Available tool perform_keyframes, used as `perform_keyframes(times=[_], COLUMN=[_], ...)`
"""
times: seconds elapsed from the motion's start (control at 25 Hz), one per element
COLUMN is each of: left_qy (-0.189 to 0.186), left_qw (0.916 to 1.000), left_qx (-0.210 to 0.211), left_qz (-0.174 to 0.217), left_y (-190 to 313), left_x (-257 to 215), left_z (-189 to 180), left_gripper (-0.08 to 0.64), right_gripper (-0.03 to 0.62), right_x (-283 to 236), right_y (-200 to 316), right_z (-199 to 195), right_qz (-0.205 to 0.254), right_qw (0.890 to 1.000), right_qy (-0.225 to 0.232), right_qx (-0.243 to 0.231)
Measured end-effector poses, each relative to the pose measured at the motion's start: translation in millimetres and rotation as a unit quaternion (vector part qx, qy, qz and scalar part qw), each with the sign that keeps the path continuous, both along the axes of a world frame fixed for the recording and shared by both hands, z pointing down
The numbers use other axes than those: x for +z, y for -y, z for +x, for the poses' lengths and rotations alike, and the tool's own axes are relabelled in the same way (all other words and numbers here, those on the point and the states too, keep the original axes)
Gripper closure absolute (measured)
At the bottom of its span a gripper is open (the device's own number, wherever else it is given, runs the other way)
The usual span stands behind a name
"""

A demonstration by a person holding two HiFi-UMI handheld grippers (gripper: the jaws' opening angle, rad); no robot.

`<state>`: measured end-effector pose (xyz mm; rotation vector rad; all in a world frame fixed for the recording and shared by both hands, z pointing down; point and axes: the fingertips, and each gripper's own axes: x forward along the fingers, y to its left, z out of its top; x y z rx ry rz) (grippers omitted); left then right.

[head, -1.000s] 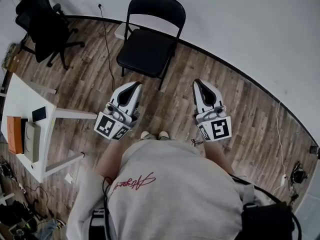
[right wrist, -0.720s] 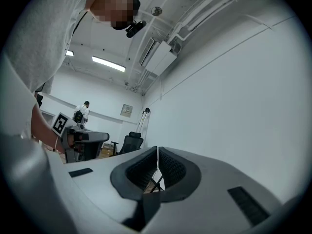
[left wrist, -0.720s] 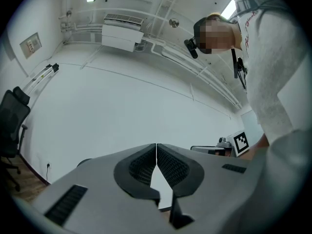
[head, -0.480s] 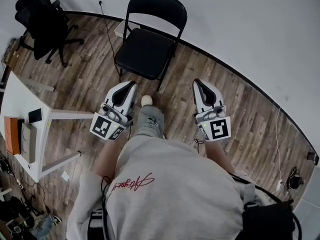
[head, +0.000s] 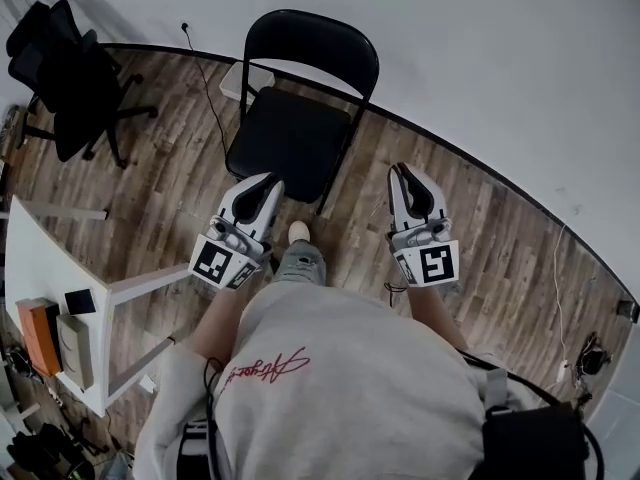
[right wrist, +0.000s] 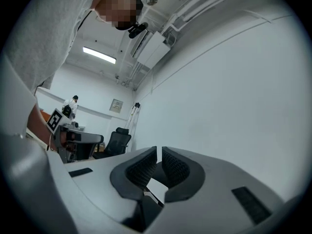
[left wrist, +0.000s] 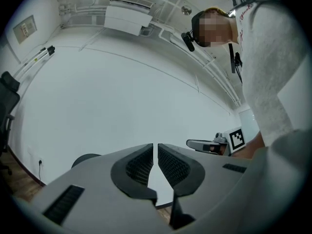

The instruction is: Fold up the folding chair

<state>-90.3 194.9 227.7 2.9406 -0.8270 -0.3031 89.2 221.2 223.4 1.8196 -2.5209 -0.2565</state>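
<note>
A black folding chair [head: 296, 118] stands unfolded on the wood floor against the white wall, straight ahead of me in the head view. My left gripper [head: 270, 182] is shut and empty, with its tips just short of the seat's front edge. My right gripper [head: 400, 171] is also shut and empty, to the right of the chair and apart from it. In the left gripper view the jaws [left wrist: 155, 151] stand together and the chair's back [left wrist: 87, 158] peeps over the gripper body. The right gripper view shows shut jaws [right wrist: 159, 155] before the white wall.
A black office chair [head: 62, 78] stands at the far left. A white table [head: 55, 313] with an orange box [head: 38, 333] and small devices is at the near left. A cable [head: 208, 88] runs from the wall socket across the floor. My foot [head: 297, 232] is just before the chair.
I have stepped toward the folding chair, and both grippers came forward with me. The chair now lies closer, with the left gripper's tips near its seat. Both stayed shut.
</note>
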Motion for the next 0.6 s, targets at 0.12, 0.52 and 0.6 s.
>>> perform_keyframes(times=[0.12, 0.52, 0.6], left_qy=[0.01, 0.001, 0.008], left_qw=[0.9995, 0.977, 0.956], left_qx=[0.029, -0.018, -0.069], left_qz=[-0.009, -0.212, -0.285], left_y=[28.9, 94.6, 100.1], left_x=[5.1, 130.8, 191.7], left_z=[12.0, 16.9, -0.3], left_gripper=[0.485, 0.268, 0.268], right_gripper=[0.571, 0.371, 0.365], right_x=[7.4, 118.7, 156.8], right_y=[41.9, 158.9, 178.6], right_z=[1.7, 48.4, 65.2], right_qz=[-0.016, -0.153, -0.191], right_qw=[1.0, 0.988, 0.981], right_qy=[0.002, -0.01, -0.014], right_qx=[0.008, 0.023, 0.033])
